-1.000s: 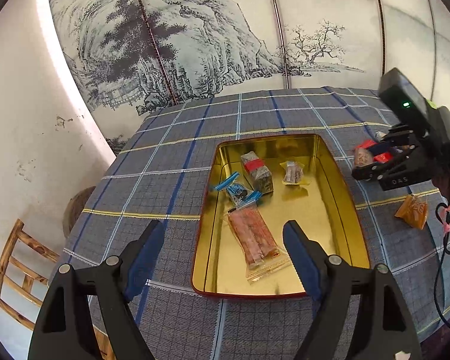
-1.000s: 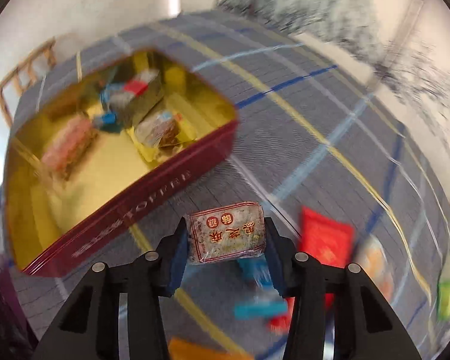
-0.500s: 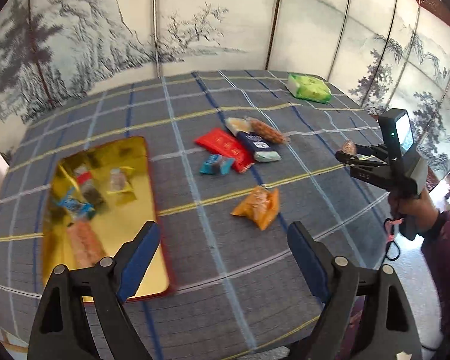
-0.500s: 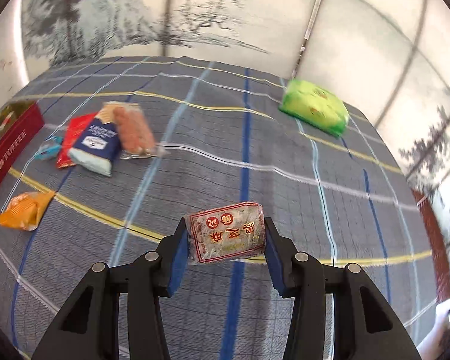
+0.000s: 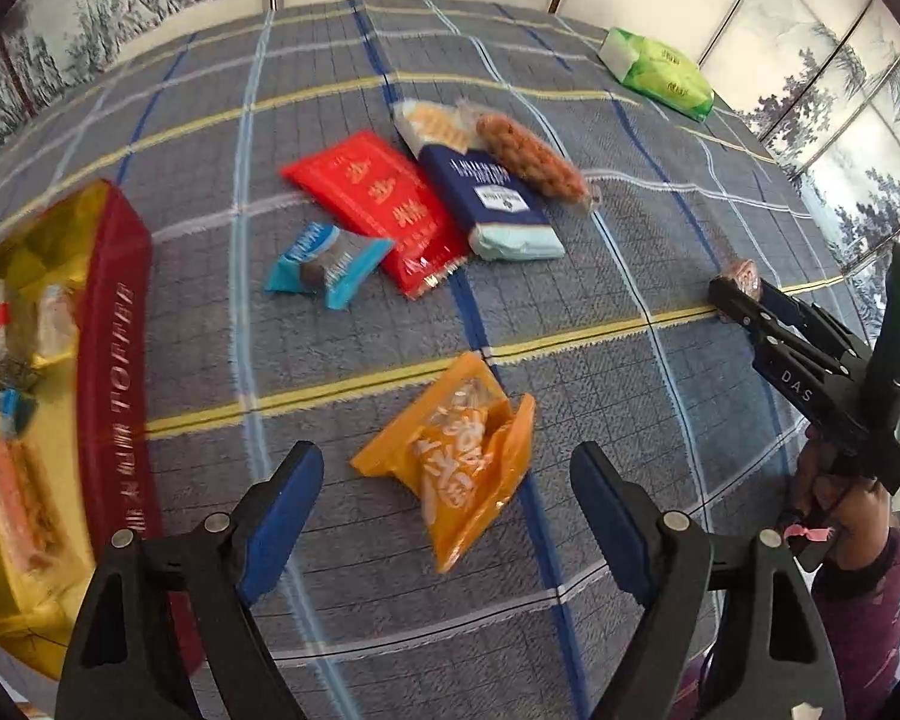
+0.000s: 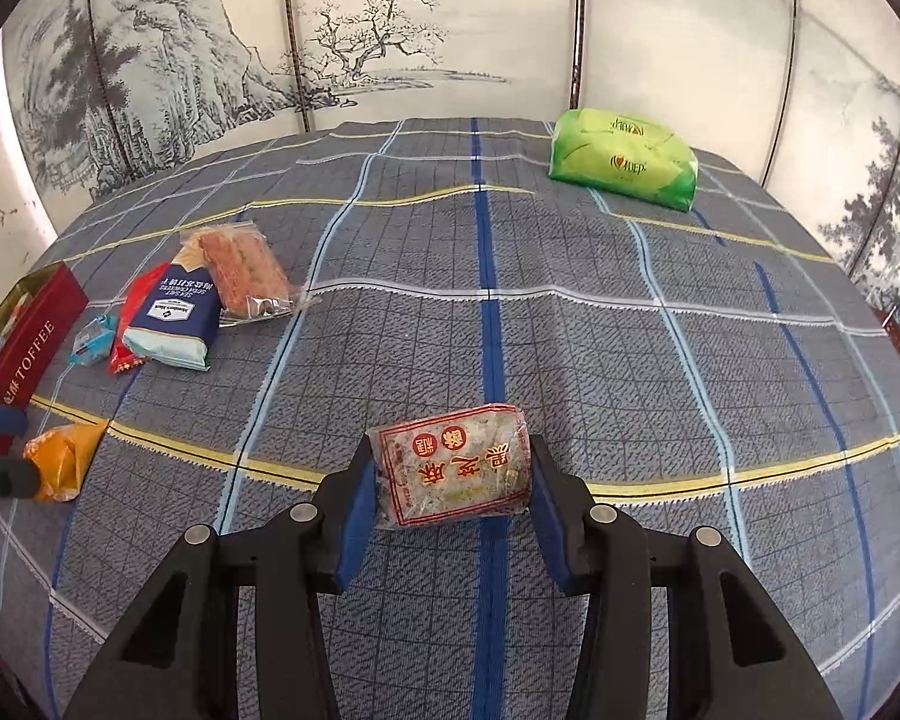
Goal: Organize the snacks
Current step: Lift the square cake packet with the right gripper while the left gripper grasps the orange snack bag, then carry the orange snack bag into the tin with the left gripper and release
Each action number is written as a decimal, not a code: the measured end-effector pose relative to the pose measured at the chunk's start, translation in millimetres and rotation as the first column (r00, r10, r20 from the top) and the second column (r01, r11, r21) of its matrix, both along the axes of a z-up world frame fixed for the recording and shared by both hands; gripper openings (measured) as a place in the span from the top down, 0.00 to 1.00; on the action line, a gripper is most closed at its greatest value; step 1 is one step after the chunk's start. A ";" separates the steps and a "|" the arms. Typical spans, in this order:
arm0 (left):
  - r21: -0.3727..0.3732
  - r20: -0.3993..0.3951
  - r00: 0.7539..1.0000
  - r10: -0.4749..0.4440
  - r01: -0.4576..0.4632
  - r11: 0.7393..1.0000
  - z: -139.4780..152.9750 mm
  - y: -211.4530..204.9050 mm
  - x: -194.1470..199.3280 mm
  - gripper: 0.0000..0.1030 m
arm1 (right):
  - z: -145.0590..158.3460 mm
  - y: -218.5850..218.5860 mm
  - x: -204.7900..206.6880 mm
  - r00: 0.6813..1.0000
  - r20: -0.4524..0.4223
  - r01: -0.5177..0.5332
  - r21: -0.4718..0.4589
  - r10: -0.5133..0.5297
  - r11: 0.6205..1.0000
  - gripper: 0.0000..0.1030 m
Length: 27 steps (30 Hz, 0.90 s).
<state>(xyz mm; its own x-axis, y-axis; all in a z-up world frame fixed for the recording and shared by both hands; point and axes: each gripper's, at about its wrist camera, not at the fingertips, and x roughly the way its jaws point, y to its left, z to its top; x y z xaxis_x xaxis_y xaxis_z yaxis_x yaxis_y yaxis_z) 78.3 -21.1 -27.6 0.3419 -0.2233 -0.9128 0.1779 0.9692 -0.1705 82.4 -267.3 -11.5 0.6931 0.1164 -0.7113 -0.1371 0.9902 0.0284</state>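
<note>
Right gripper [image 6: 450, 480] is clamping a clear-wrapped snack bar [image 6: 453, 468], red characters and a red border printed on the film, pale speckled filling showing through. Both blue pads are pressing its short ends; the bar is hanging above the tablecloth [image 6: 630, 360] toward the near edge, over the broad blue stripe.

Left gripper [image 5: 447, 516] is standing with jaws wide apart, nothing between the pads; its jaws have just been closing slightly. It is hovering over the orange packet [image 5: 456, 456], a crumpled sachet with white lettering, lying by itself near the near edge.

The red tin [image 5: 111, 360], lettered "TOFFEE" on its side and gold inside, is sitting at the left edge of the table. It is holding several wrapped snacks, blurred: one long orange-pink pack and some smaller pieces with red and blue.

Mid-table, a cluster is lying together: red packet [image 5: 378, 204], navy cracker pack [image 5: 492, 204] overlapping it, clear pack of brown sticks [image 5: 531, 156] against that, small blue candy [image 5: 330, 261] just beside the red packet. A green pack [image 6: 624, 159] is lying apart near the far right corner.
</note>
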 end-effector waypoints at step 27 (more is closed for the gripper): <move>0.100 0.309 0.948 -0.072 0.043 0.994 35.9 14.0 -113.4 0.67 | -2.1 0.9 4.4 0.998 -0.017 0.052 -0.034 -0.053 0.998 0.54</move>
<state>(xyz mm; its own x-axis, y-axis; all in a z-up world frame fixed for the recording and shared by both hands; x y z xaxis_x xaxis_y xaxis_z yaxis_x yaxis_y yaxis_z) -35.2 -7.0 8.3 0.6013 -0.1725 -0.7802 0.2639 0.9645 -0.0099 86.9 -266.3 -13.6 0.6851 0.0560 -0.7263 -0.0846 0.9964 -0.0030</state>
